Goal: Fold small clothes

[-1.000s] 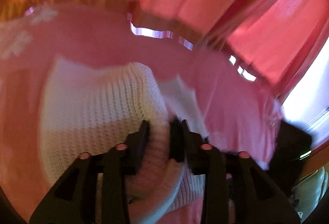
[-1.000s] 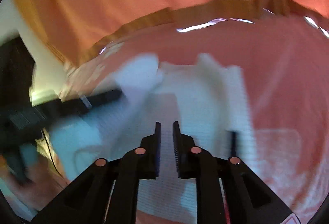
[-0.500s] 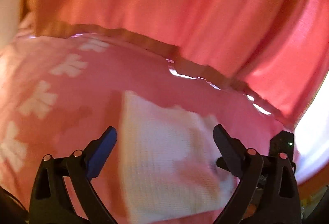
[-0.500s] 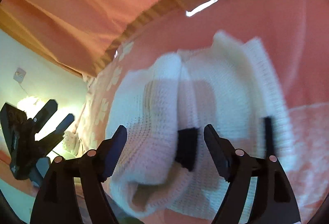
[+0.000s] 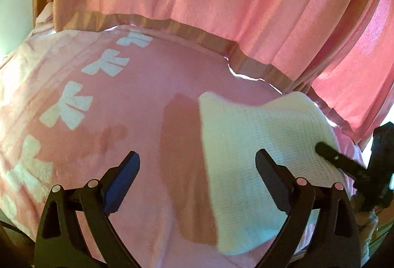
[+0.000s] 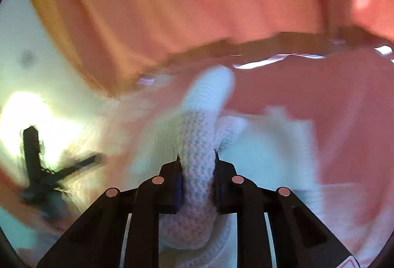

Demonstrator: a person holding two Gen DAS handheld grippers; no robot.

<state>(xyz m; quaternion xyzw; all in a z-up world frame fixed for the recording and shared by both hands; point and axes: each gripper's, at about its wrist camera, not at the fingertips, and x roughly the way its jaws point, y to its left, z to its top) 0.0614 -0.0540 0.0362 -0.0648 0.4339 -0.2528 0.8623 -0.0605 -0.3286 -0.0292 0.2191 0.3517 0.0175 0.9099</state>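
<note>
The white knit garment (image 5: 258,152) lies on the pink blanket (image 5: 138,105), just below the curtain hem, partly doubled over. The left claw (image 5: 197,167) stands released, empty, beside the garment's near edge. The right claw (image 6: 197,176) has just been closing and is clenched on a rolled knit fold. Folding looks midway; another fold and smoothing likely remain.
</note>
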